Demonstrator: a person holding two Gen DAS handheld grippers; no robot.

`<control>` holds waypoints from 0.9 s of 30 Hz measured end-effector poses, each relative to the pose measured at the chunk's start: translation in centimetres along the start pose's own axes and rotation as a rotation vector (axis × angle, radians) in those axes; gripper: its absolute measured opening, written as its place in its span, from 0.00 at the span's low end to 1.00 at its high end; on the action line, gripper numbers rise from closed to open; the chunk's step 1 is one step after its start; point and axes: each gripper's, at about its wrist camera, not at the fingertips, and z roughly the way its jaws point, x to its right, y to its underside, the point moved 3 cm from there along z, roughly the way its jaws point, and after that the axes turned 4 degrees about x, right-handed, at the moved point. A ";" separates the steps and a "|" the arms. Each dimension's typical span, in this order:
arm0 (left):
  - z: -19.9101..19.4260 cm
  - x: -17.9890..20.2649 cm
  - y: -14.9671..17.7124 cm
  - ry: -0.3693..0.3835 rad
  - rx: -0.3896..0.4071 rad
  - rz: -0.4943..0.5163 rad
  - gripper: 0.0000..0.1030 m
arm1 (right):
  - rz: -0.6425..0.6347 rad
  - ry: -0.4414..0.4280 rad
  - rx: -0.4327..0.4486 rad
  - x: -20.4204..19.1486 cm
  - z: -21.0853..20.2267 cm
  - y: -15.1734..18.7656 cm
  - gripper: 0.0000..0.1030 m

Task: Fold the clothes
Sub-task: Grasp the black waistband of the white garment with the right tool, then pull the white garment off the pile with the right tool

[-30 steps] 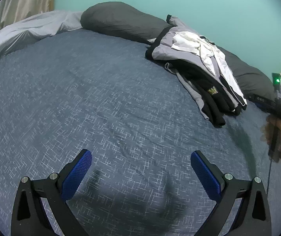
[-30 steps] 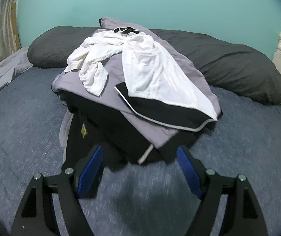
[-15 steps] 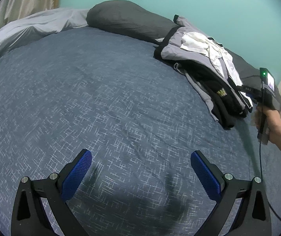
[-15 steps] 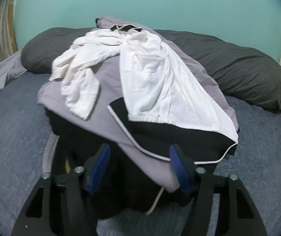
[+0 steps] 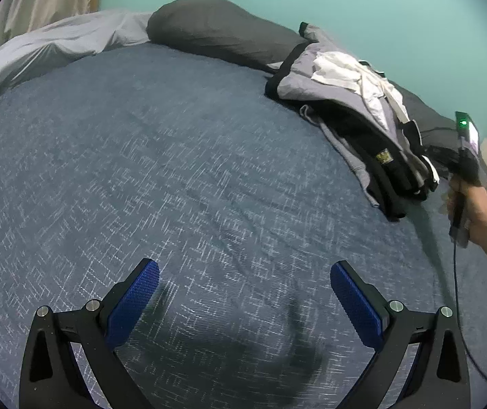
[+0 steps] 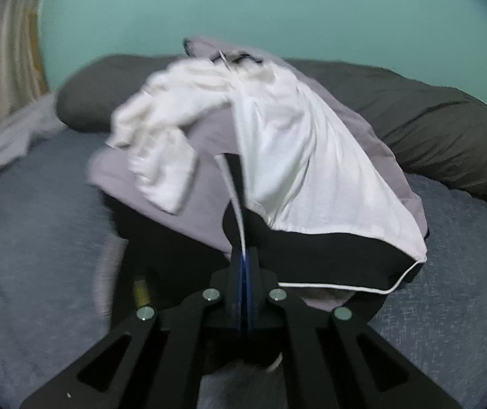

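Pick-up step: right tool (image 6: 243, 262) pinched shut on the black garment's (image 6: 328, 259) white-piped edge in the pile (image 5: 356, 119) by the pillows, left tool (image 5: 243, 293) wide open, empty, over bare bed (image 5: 141, 170); next, likely draw the garment clear.

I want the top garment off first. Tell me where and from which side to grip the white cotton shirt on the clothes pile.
Grip the white cotton shirt at its loose lower hem, coming from the pile's open front. That edge drapes free over the black white-piped garment, which the right gripper has pinched instead.
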 end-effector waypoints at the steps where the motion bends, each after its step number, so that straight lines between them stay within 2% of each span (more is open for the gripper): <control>1: -0.2 0.1 -0.1 0.006 0.003 -0.001 1.00 | 0.000 -0.023 0.018 -0.3 -1.4 -0.1 0.01; 7: -1.4 1.1 -0.3 0.034 0.014 -0.012 1.00 | 0.020 -0.151 0.101 -2.6 -10.5 -0.3 0.01; 11: -2.6 1.8 -0.6 0.062 0.031 -0.008 1.00 | 0.036 -0.220 0.114 -4.1 -16.6 0.7 0.01; 22: -6.6 4.7 0.6 0.131 0.040 0.000 1.00 | 0.132 -0.343 0.192 -4.2 -34.8 4.7 0.01; 27: -9.0 6.3 2.1 0.160 0.032 0.026 1.00 | 0.218 -0.371 0.190 -4.1 -39.9 7.6 0.01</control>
